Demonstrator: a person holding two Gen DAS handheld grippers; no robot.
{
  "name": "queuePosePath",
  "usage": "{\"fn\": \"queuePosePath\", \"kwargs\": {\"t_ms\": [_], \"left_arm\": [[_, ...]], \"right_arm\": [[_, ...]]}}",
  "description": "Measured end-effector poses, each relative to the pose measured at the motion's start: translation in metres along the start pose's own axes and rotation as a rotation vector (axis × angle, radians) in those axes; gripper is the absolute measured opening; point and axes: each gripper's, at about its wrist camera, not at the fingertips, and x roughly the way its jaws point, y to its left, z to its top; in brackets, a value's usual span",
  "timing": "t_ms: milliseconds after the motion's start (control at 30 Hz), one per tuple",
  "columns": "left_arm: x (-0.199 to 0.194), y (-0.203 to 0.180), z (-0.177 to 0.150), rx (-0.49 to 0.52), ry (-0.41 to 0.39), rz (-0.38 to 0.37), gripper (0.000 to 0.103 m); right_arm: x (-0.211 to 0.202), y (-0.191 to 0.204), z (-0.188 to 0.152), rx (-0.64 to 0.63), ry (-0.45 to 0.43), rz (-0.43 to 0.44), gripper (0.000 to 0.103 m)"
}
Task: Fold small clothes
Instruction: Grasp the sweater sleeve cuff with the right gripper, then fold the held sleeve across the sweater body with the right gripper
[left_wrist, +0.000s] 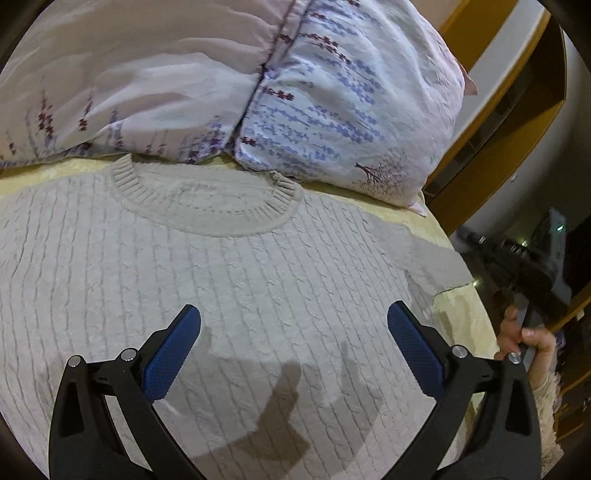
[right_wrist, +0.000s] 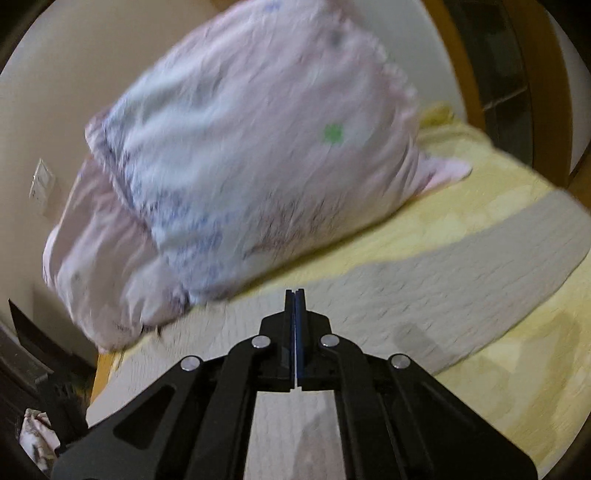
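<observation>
A pale grey cable-knit sweater (left_wrist: 229, 280) lies flat, front up, on the yellow bedspread (left_wrist: 465, 317), its round collar (left_wrist: 207, 206) toward the pillows. My left gripper (left_wrist: 293, 314) is open and empty, its blue pads (left_wrist: 170, 358) spread above the sweater's chest. The right gripper (left_wrist: 517, 273) shows blurred at the bed's right edge, held in a hand. In the right wrist view my right gripper (right_wrist: 294, 293) is shut with nothing between the fingers, above the sweater (right_wrist: 369, 295), whose sleeve (right_wrist: 535, 236) stretches to the right. That view is motion-blurred.
Two floral pillows (left_wrist: 332, 110) lie against the sweater's collar at the head of the bed; they also show in the right wrist view (right_wrist: 240, 177). A wooden frame (left_wrist: 491, 147) stands to the right. The bed's edge (left_wrist: 480, 295) is close on the right.
</observation>
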Motion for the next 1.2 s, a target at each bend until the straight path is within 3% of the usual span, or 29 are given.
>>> {"fn": "queuePosePath", "kwargs": {"t_ms": [33, 100, 133, 267, 400, 567, 633, 767, 800, 900, 1033, 1200], "left_arm": [[-0.003, 0.002, -0.001, 0.005, -0.007, 0.002, 0.102], [-0.006, 0.003, -0.002, 0.018, -0.015, 0.013, 0.102], [-0.006, 0.003, -0.002, 0.023, -0.016, 0.016, 0.102], [0.0, 0.001, -0.003, 0.026, 0.007, 0.0, 0.102], [0.004, -0.002, -0.005, 0.036, 0.017, -0.007, 0.102], [0.006, -0.001, -0.004, 0.038, 0.016, 0.001, 0.102], [0.006, 0.0, -0.003, 0.031, 0.015, 0.006, 0.102], [0.005, 0.002, -0.002, 0.03, 0.017, 0.014, 0.102], [0.005, 0.002, -0.001, 0.029, 0.019, 0.015, 0.102], [0.005, 0.002, 0.0, 0.027, 0.028, 0.012, 0.102], [0.004, 0.002, 0.002, 0.039, 0.033, 0.013, 0.102], [0.001, 0.005, 0.004, 0.032, 0.021, -0.001, 0.102]], "right_arm": [[-0.001, -0.007, -0.002, 0.031, 0.003, -0.021, 0.028], [-0.01, -0.034, -0.003, 0.132, -0.018, -0.094, 0.053], [-0.014, -0.045, -0.005, 0.171, -0.019, -0.124, 0.053], [-0.024, -0.099, -0.01, 0.355, 0.016, -0.201, 0.048], [-0.018, -0.138, -0.014, 0.475, 0.063, -0.199, 0.038], [-0.011, -0.161, -0.002, 0.536, -0.016, -0.126, 0.032], [-0.013, -0.17, 0.003, 0.561, -0.055, -0.147, 0.025], [-0.029, -0.191, 0.009, 0.589, -0.133, -0.194, 0.025], [-0.031, -0.191, 0.01, 0.585, -0.145, -0.205, 0.024], [-0.033, -0.19, 0.015, 0.532, -0.166, -0.232, 0.008], [-0.042, -0.157, 0.025, 0.37, -0.213, -0.245, 0.007], [-0.049, -0.08, 0.033, 0.147, -0.223, -0.097, 0.007]]}}
